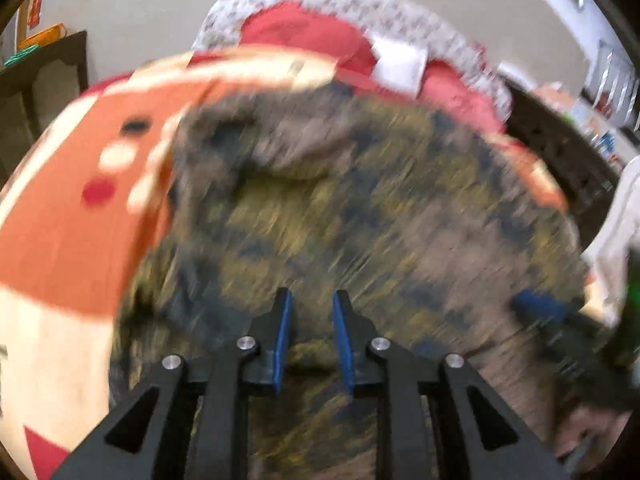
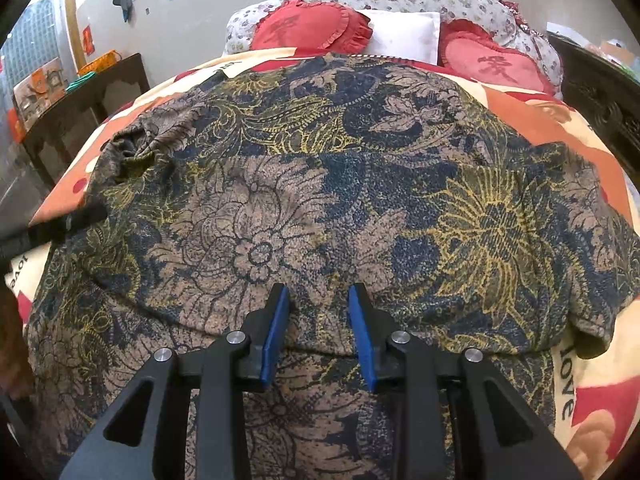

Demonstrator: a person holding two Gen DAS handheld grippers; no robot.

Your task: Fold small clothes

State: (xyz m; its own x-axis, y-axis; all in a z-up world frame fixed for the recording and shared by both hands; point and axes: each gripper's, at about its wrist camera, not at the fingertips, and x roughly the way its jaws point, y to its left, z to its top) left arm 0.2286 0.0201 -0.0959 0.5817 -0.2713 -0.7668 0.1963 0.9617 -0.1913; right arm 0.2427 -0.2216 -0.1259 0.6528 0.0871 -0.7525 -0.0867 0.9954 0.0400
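Both grippers hover over the shirt [image 2: 320, 184], which lies spread on the bed [image 2: 552, 120] below the pillows [image 2: 312, 26]. Right gripper [image 2: 320, 300] and left gripper [image 1: 310, 304] stand parted, pinching nothing, likely poised to grab fabric for a fold.

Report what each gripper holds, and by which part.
Right gripper: nothing; its jaws stand apart over the floral garment's hem. Left gripper: cannot be told; blurred fabric lies between its jaws.
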